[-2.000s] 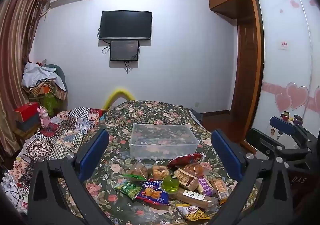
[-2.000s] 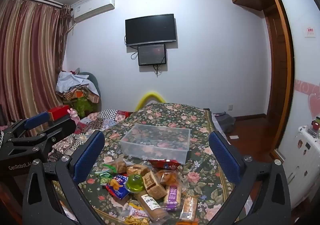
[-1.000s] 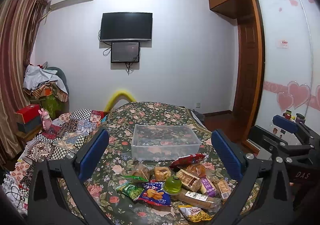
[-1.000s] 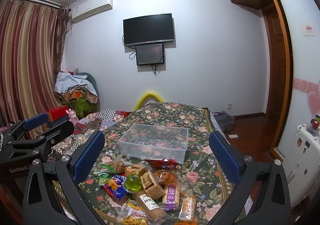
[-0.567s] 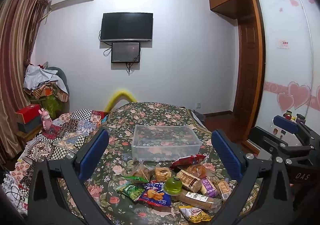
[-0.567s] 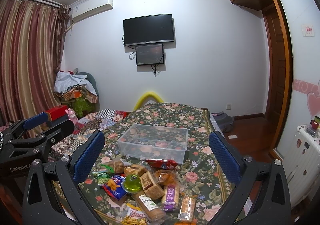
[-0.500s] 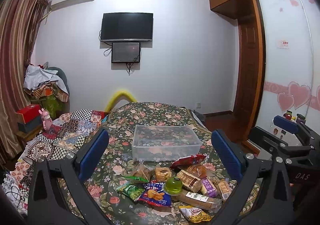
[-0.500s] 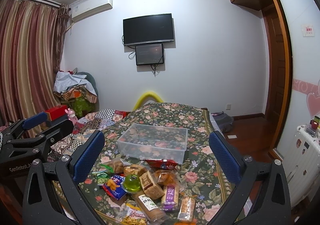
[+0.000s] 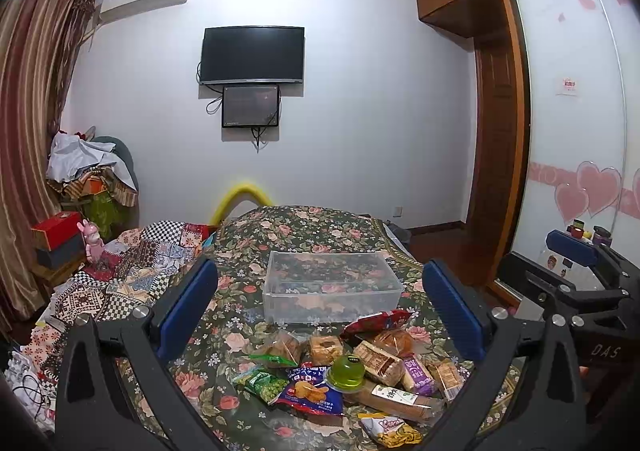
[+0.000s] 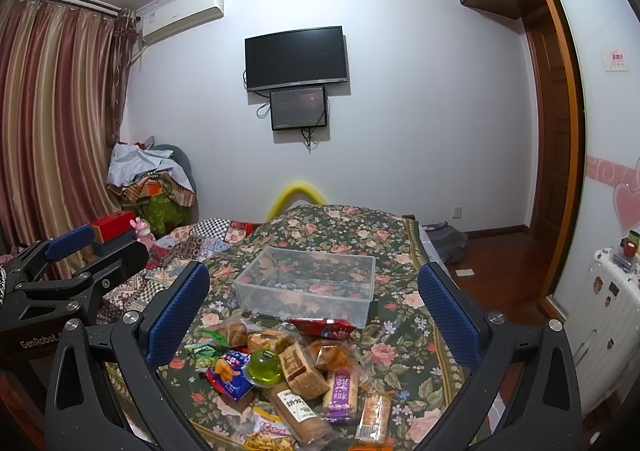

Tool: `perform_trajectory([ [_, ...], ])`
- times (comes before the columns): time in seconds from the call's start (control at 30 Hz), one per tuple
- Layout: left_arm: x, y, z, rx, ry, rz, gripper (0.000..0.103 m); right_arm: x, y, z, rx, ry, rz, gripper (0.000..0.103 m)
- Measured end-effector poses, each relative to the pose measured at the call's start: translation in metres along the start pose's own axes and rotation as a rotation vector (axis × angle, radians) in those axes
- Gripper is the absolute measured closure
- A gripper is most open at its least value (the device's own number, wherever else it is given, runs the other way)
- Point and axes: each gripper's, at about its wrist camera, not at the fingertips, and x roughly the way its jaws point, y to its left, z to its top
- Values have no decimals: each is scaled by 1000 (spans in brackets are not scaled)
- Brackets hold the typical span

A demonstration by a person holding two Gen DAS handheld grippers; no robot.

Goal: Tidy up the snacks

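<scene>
Snacks (image 9: 344, 367) lie heaped on the floral bed (image 9: 304, 227) just before the empty clear bin (image 9: 332, 287), both claws (image 9: 320, 315) (image 10: 316, 315) spread wide and empty above, so best start with 1 top-lying item, like the green jelly cup (image 10: 264, 367).

The left gripper (image 9: 320, 307) is held level and aimed forward, with its jaws spread wide and nothing gripped between them. Its blue fingertip pads (image 9: 188, 307) are seen at either side of the left wrist view, mounted on black finger frames. The right gripper (image 10: 314, 309) is likewise held level with its jaws spread wide and empty, and its blue pads (image 10: 448, 313) are set far apart. The two grippers are held side by side: the right one is seen at the right edge of the left wrist view, and the left one at the left edge of the right wrist view.
</scene>
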Motion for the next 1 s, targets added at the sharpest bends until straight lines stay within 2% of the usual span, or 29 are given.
perform_trajectory([
  [0.8,2,0,0,1,3,0,0,0,1,0,0,2,3,0],
  [1.0,8,3,-4,5,31,-6,0,5,-2,0,1,21,-11,0],
])
